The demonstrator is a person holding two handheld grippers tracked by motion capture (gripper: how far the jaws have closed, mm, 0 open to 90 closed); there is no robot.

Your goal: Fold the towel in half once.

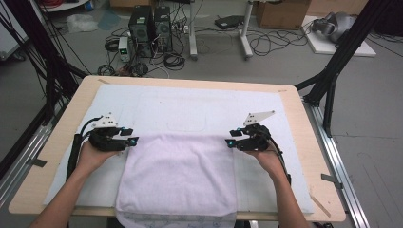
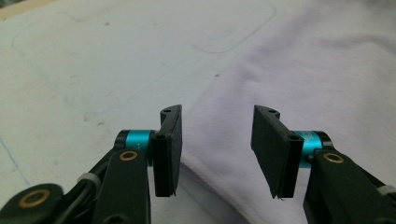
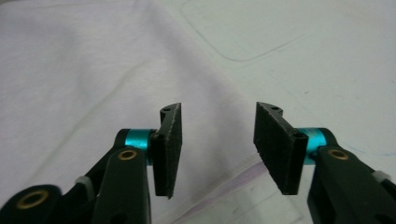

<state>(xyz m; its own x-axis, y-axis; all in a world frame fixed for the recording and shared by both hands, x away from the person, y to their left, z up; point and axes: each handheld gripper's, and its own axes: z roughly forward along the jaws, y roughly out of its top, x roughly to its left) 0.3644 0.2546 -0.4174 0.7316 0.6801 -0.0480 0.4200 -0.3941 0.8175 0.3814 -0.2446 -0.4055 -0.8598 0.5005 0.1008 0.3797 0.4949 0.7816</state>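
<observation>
A pale lilac towel (image 1: 178,175) lies folded on the white mat (image 1: 190,102), and its near edge hangs over the table's front. My left gripper (image 1: 132,140) hovers at the towel's far left corner. My right gripper (image 1: 230,142) hovers at the far right corner. In the left gripper view the left gripper (image 2: 217,149) stands open, with the towel (image 2: 327,70) edge running under the gap and nothing pressed by the pads. In the right gripper view the right gripper (image 3: 218,147) is open too, above the towel (image 3: 70,70) edge and its corner.
The mat covers most of the wooden table (image 1: 71,111) and carries a faint rounded outline (image 1: 187,118) behind the towel. Black frame legs (image 1: 332,71) stand at both sides. Computer towers (image 1: 149,28) and cables lie on the floor beyond.
</observation>
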